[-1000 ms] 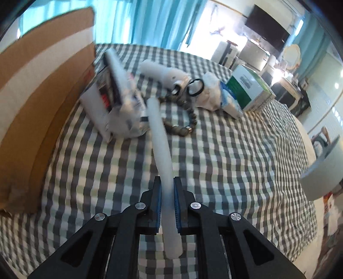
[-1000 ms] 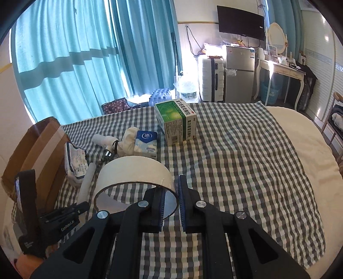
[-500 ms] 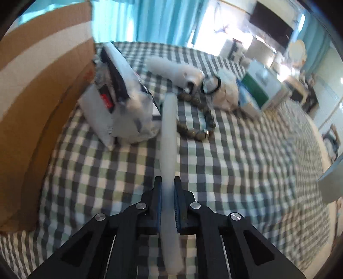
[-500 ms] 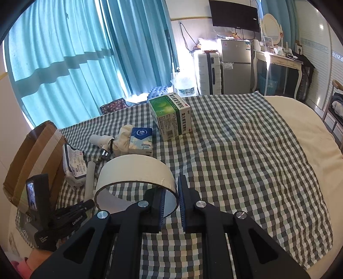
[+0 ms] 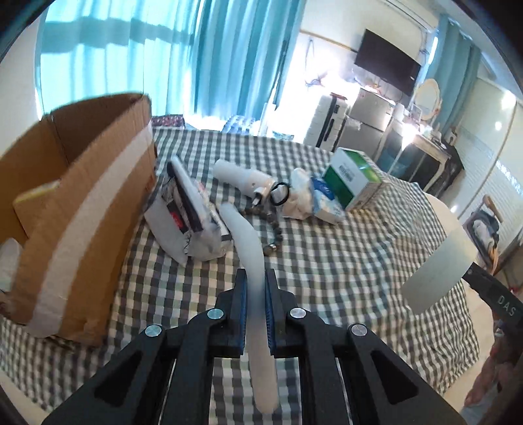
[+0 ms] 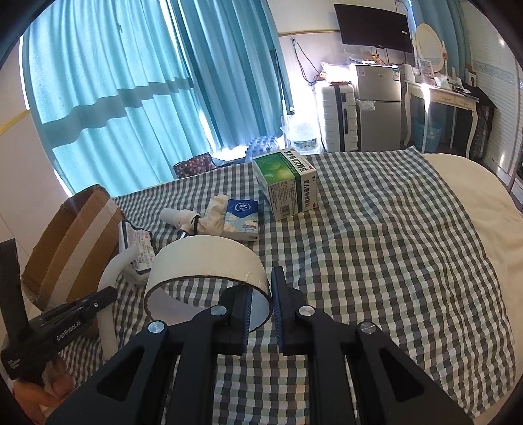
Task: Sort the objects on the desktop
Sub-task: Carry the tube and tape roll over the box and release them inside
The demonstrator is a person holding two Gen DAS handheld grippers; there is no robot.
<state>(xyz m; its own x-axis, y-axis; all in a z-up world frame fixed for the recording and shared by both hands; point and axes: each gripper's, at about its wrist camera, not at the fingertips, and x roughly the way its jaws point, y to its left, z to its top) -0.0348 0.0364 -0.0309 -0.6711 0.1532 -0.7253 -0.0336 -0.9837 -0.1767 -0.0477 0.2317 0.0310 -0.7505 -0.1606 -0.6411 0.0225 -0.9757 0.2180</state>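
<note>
Teal curtains (image 6: 137, 85) cover the far-left window. A television (image 6: 372, 26) hangs on the far wall, above a white suitcase (image 6: 336, 117) and, just right of it, a grey fridge (image 6: 379, 104). Further right stand a white dressing table (image 6: 444, 108) and its oval mirror (image 6: 428, 41).

white foam tube (image 5: 250, 248) bent, lifted off checked cloth, wide cream tape roll (image 6: 209, 261) held up, green box (image 6: 287, 183) upright
</note>
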